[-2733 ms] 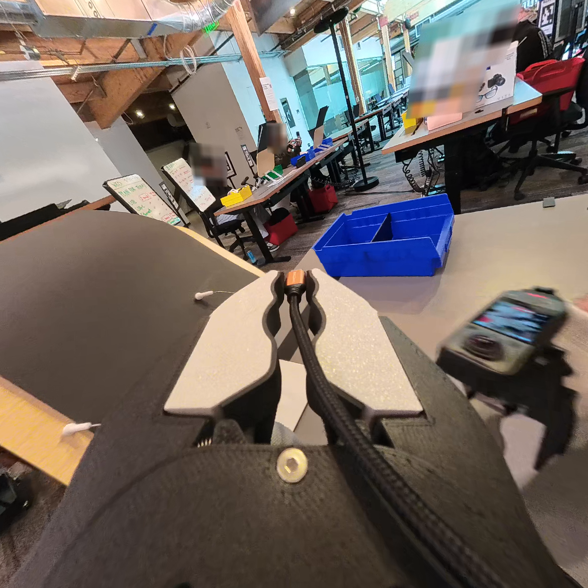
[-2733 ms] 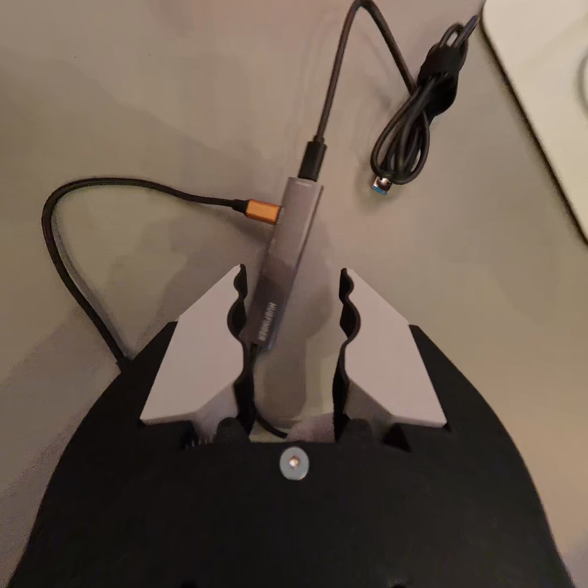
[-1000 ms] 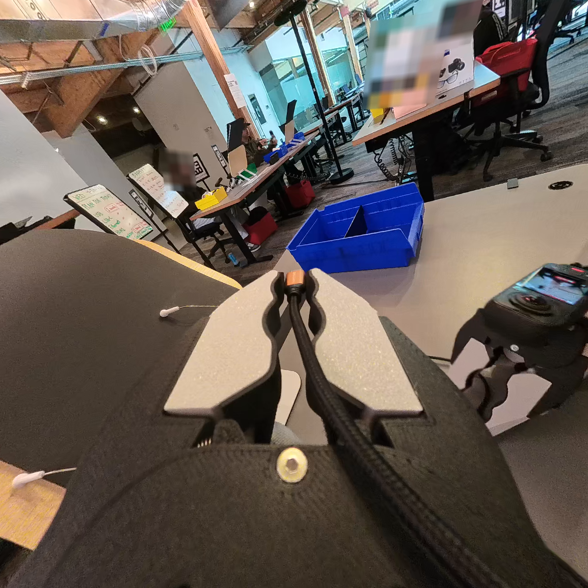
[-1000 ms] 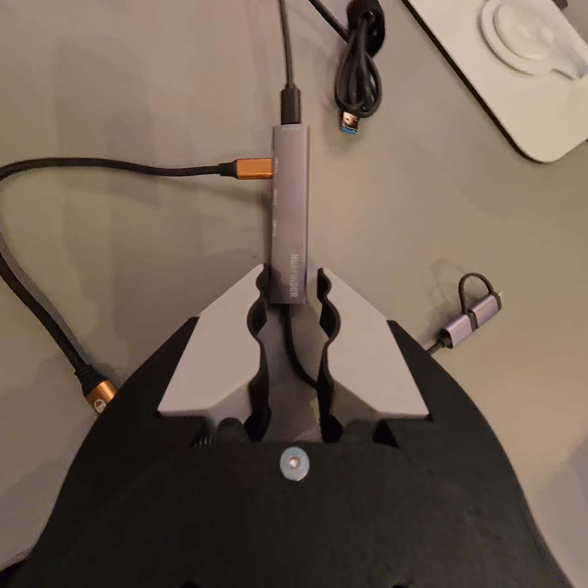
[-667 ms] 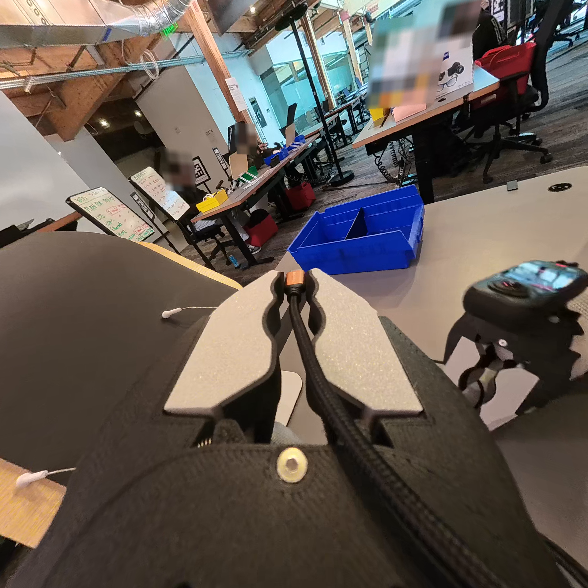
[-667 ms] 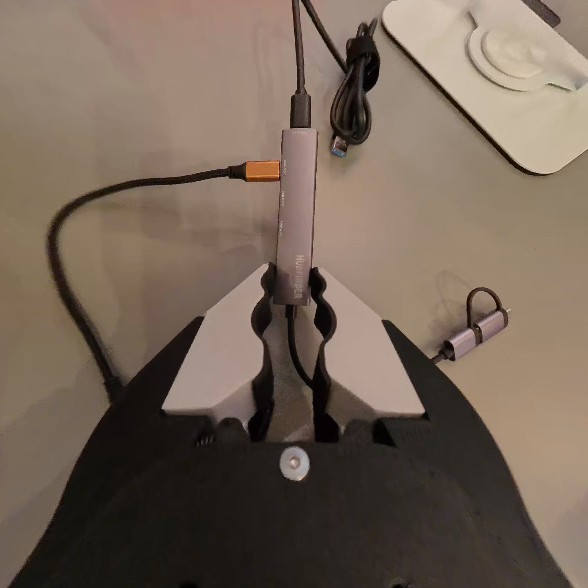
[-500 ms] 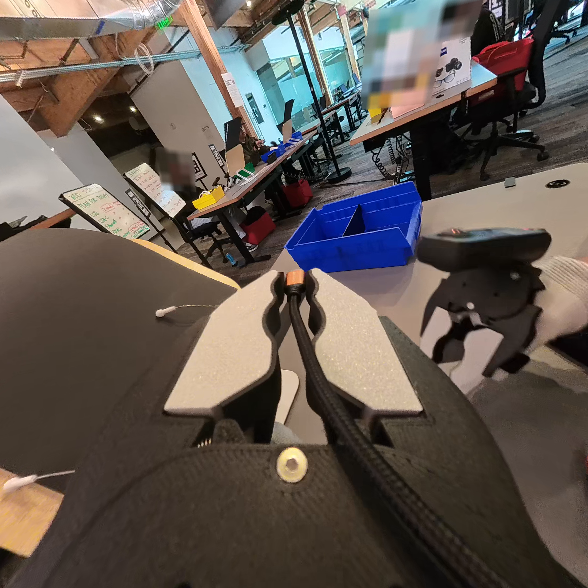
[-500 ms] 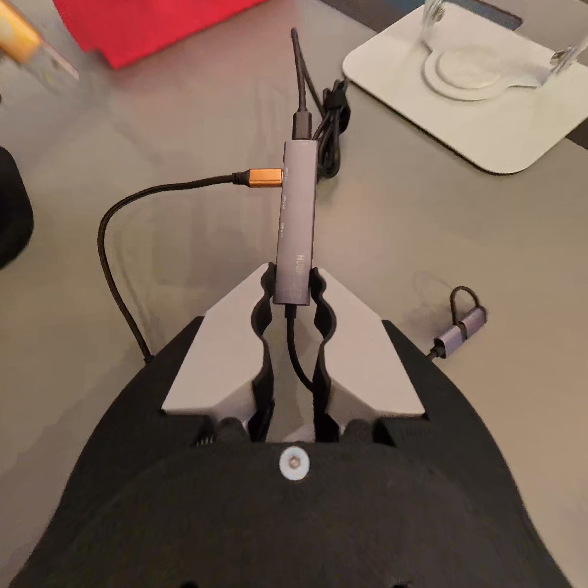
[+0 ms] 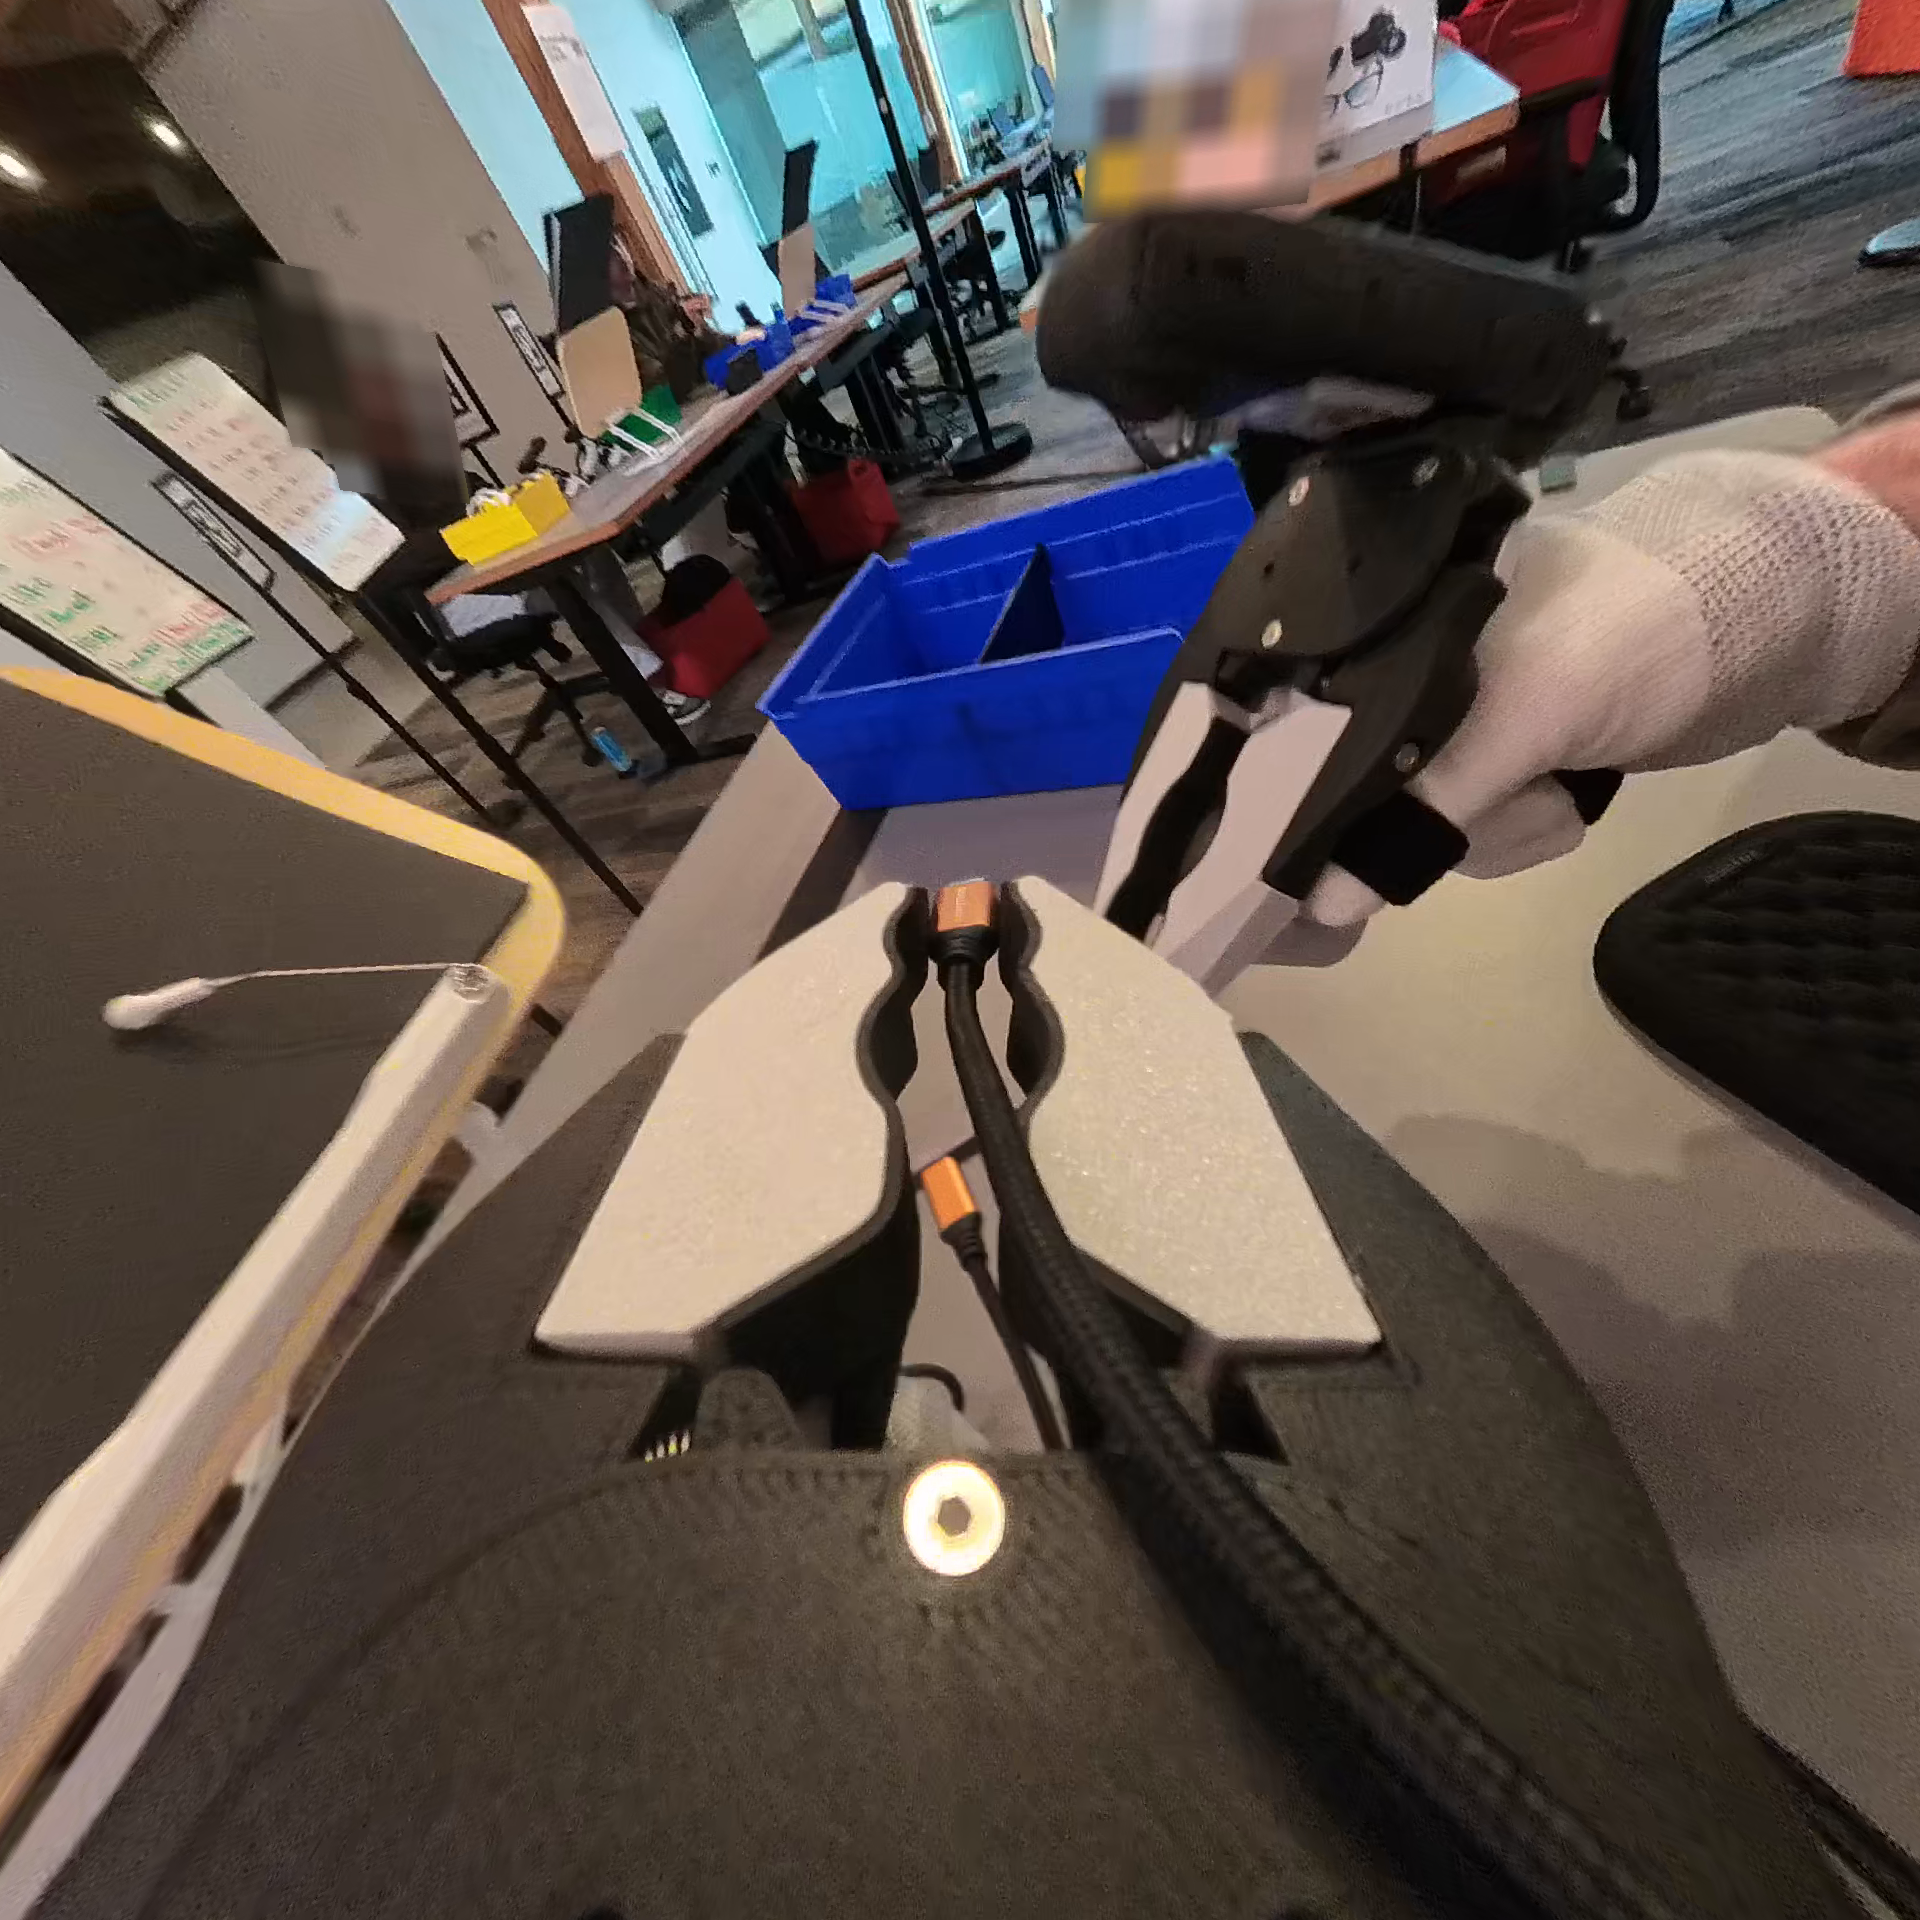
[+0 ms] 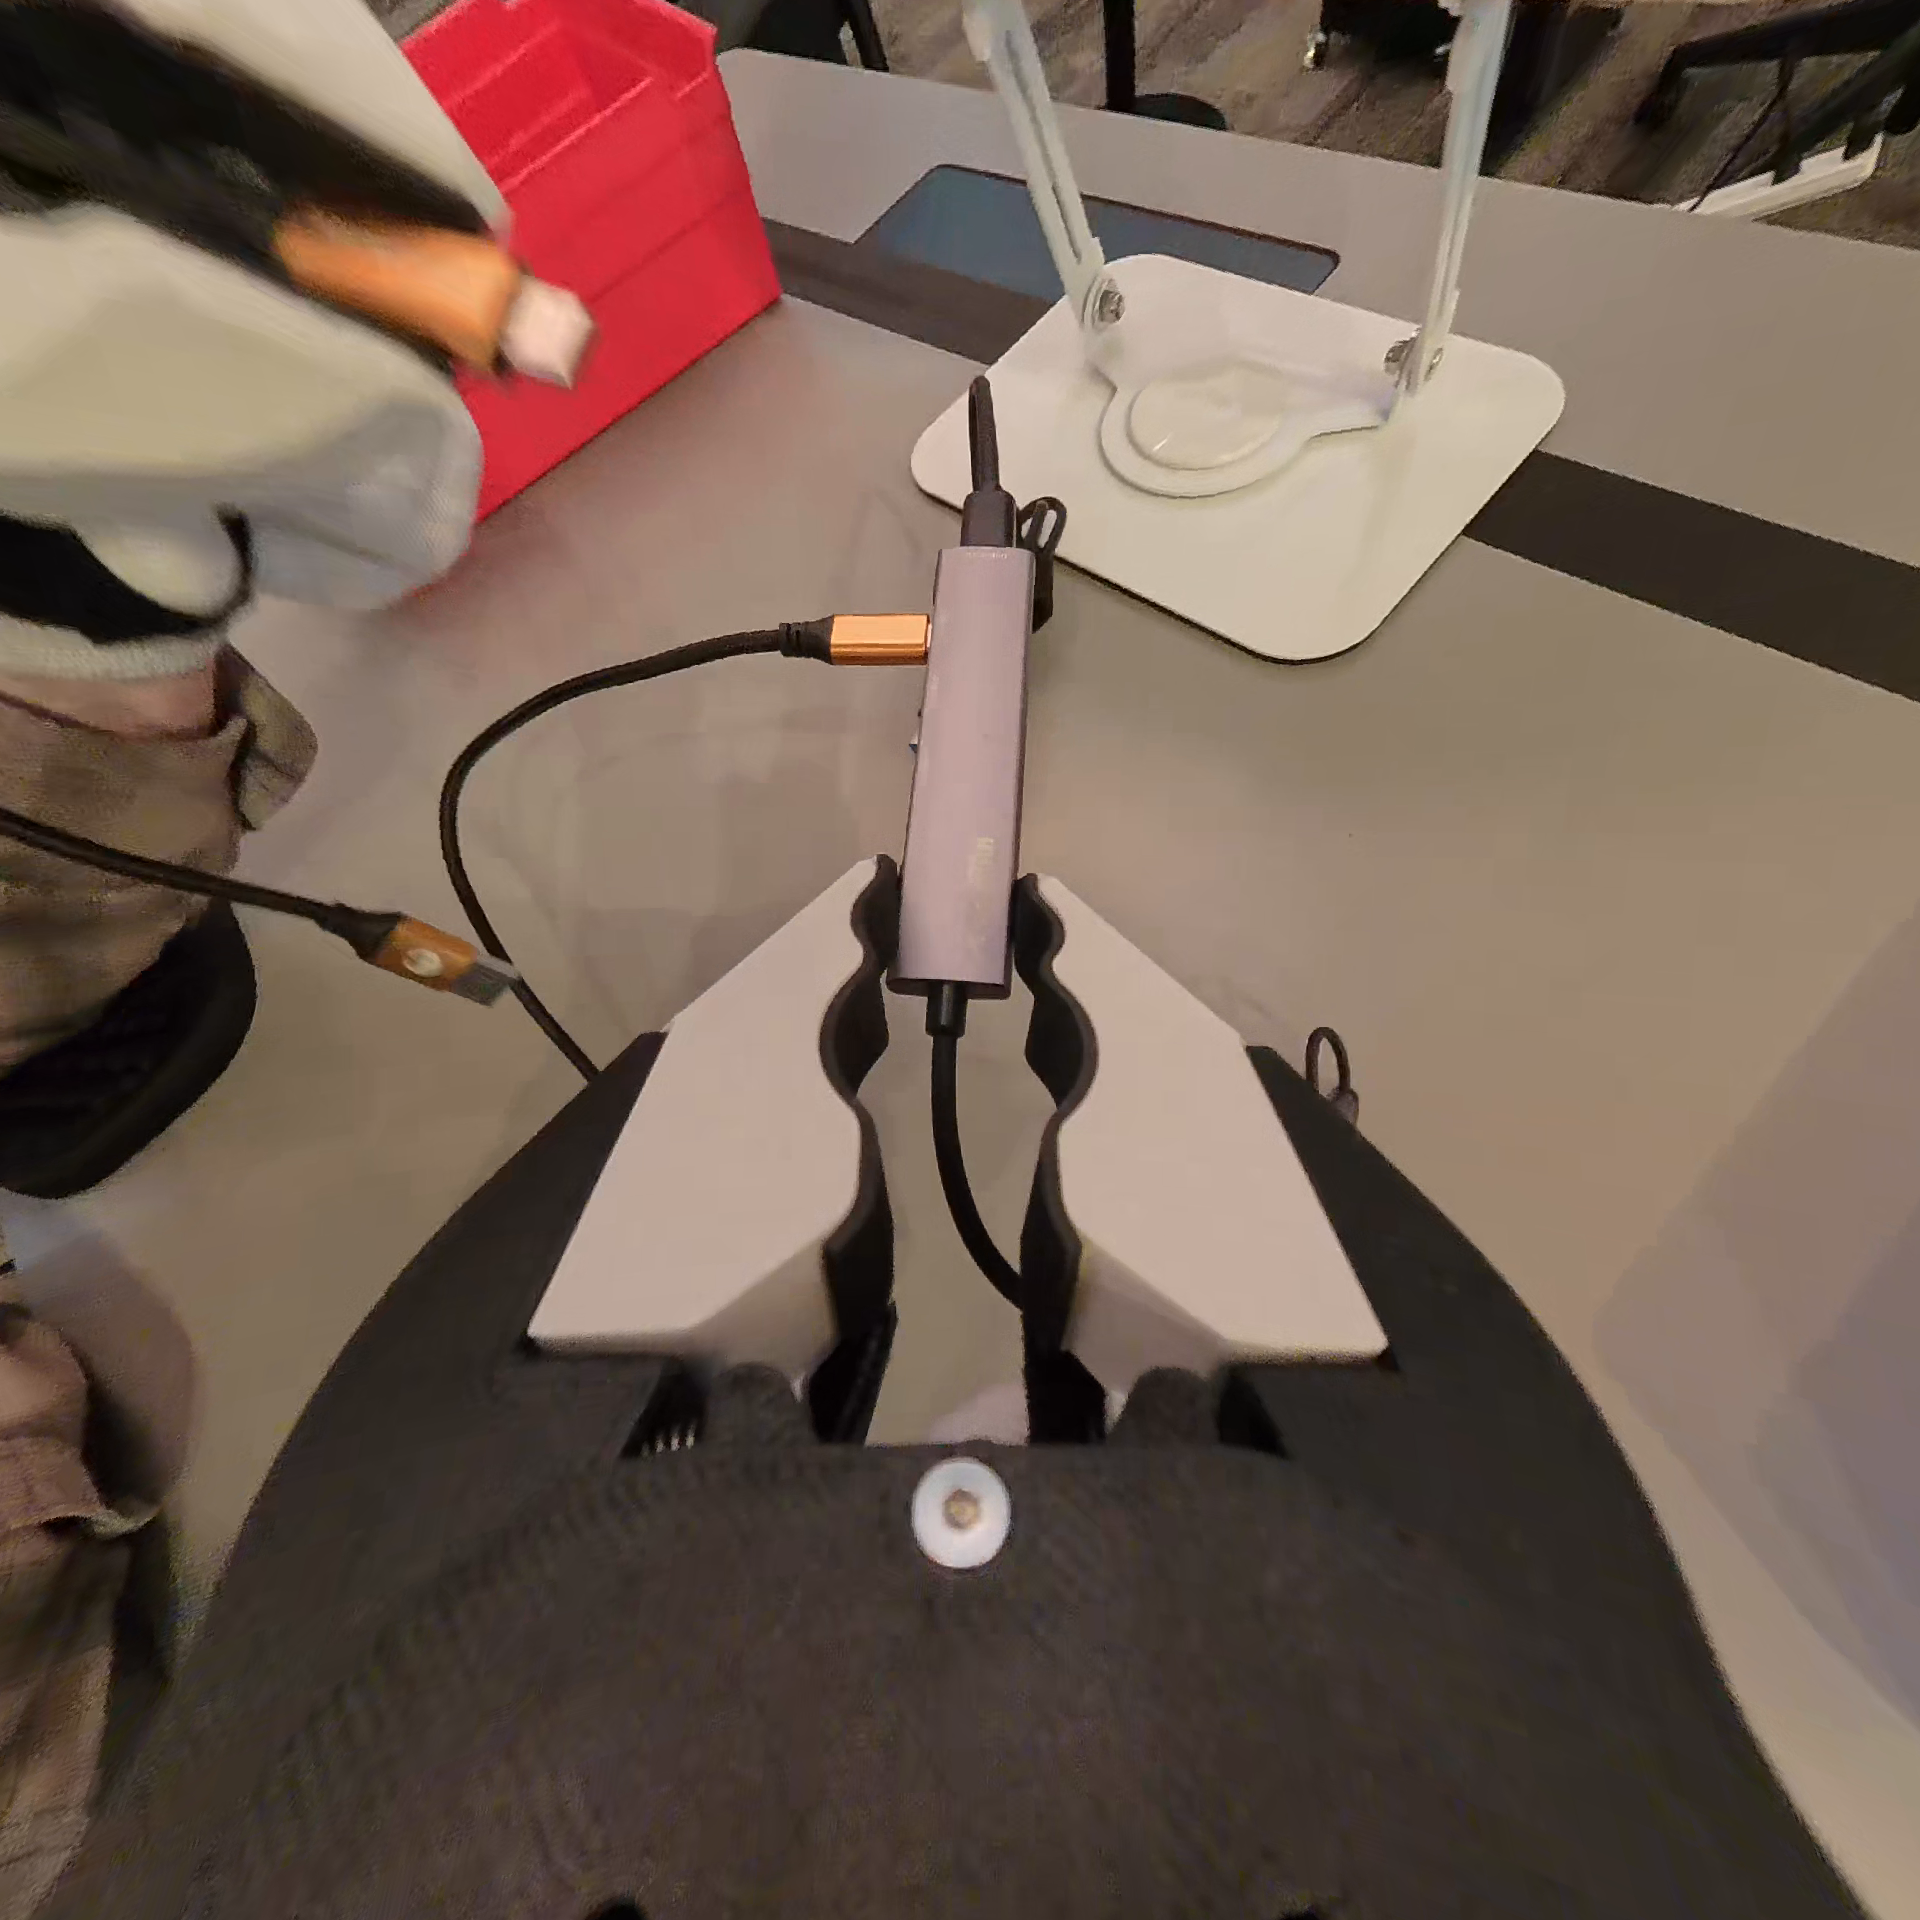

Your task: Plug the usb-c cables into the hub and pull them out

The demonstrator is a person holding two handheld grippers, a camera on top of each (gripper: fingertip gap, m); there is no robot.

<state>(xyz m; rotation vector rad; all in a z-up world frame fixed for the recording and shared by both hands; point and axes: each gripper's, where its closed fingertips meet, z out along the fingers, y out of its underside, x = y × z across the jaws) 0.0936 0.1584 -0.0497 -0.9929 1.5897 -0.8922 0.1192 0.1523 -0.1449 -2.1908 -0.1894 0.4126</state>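
Observation:
My right gripper (image 10: 956, 894) is shut on the near end of a grey hub (image 10: 971, 748) and holds it above the table. An orange-tipped braided cable (image 10: 878, 639) is plugged into the hub's left side. A black cable (image 10: 987, 499) is plugged into its far end. My left gripper (image 9: 961, 899) is shut on another orange cable plug (image 9: 963, 906). In the right wrist view this plug (image 10: 416, 275) is up left of the hub, metal tip bare, apart from it. A further orange connector (image 10: 436, 961) hangs lower left.
A blue bin (image 9: 997, 665) stands at the table's far edge and a red bin (image 10: 613, 229) beyond the hub. A white stand base (image 10: 1247, 457) lies behind the hub. A black padded rest (image 9: 1787, 987) and a black board (image 9: 208, 987) flank my left gripper. Tip to tip, the grippers are about 10 cm apart. The right tips stand about 25 cm off the white stand base (image 10: 1247, 457).
My right gripper closed on the hub's near end and lifted it off the table. My left gripper, still holding the plug, has come close to the hub from the left.

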